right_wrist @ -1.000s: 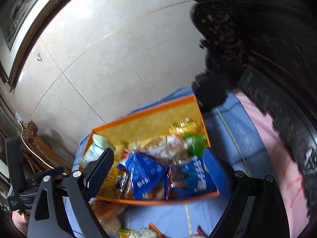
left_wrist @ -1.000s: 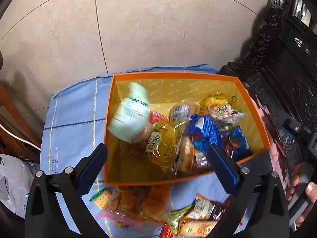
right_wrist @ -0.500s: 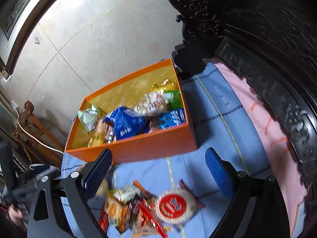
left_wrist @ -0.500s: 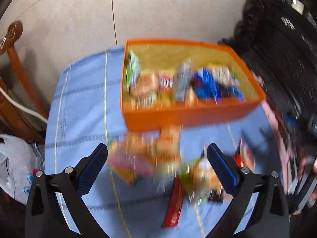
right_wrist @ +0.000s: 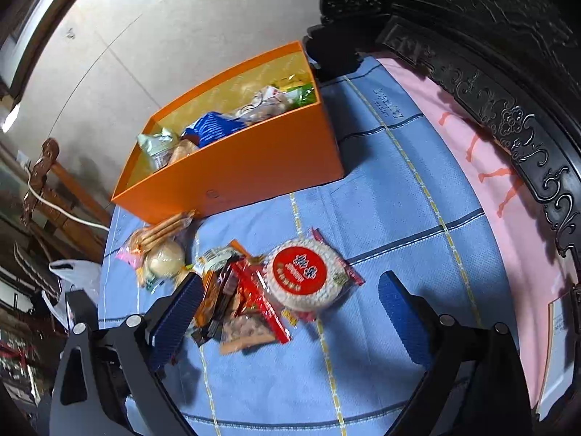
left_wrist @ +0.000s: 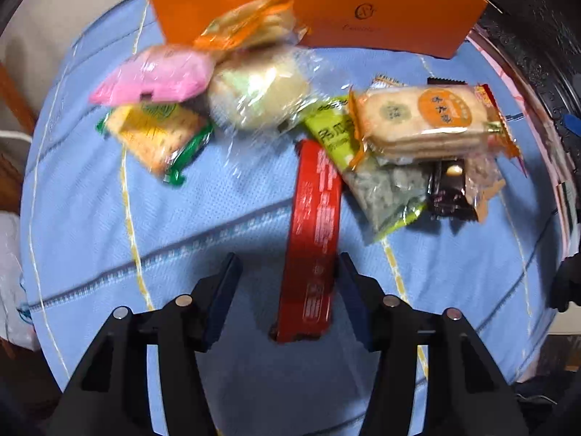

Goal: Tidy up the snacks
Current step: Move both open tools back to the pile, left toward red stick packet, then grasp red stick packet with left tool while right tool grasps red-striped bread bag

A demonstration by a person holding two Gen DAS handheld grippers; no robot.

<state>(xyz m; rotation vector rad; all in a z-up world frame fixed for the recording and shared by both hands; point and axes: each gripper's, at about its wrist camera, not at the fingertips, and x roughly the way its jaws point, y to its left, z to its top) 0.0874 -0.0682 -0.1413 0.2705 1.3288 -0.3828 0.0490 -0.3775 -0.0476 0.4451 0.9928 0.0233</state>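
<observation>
An orange box point(right_wrist: 239, 167) with several snack packets in it stands on a blue cloth point(right_wrist: 381, 189). Loose snacks lie in front of it. In the left wrist view my left gripper point(left_wrist: 288, 272) is open low over the cloth, its jaws on either side of a long red bar point(left_wrist: 314, 232). A cracker pack point(left_wrist: 421, 120), a pink packet point(left_wrist: 156, 74) and a green-yellow packet point(left_wrist: 156, 138) lie beyond. My right gripper point(right_wrist: 290, 298) is open above a round red-label rice cake point(right_wrist: 301, 272) and mixed packets point(right_wrist: 236, 301).
Dark carved wooden furniture point(right_wrist: 490, 54) runs along the right, with a pink cloth strip point(right_wrist: 483, 167) beside it. A wooden chair point(right_wrist: 47, 181) and a white plastic bag point(right_wrist: 69, 283) stand at the left. Tiled floor point(right_wrist: 145, 36) lies beyond the box.
Both grippers have pulled back from over the box and dropped toward the loose snacks. The left gripper's jaws have narrowed around the red bar.
</observation>
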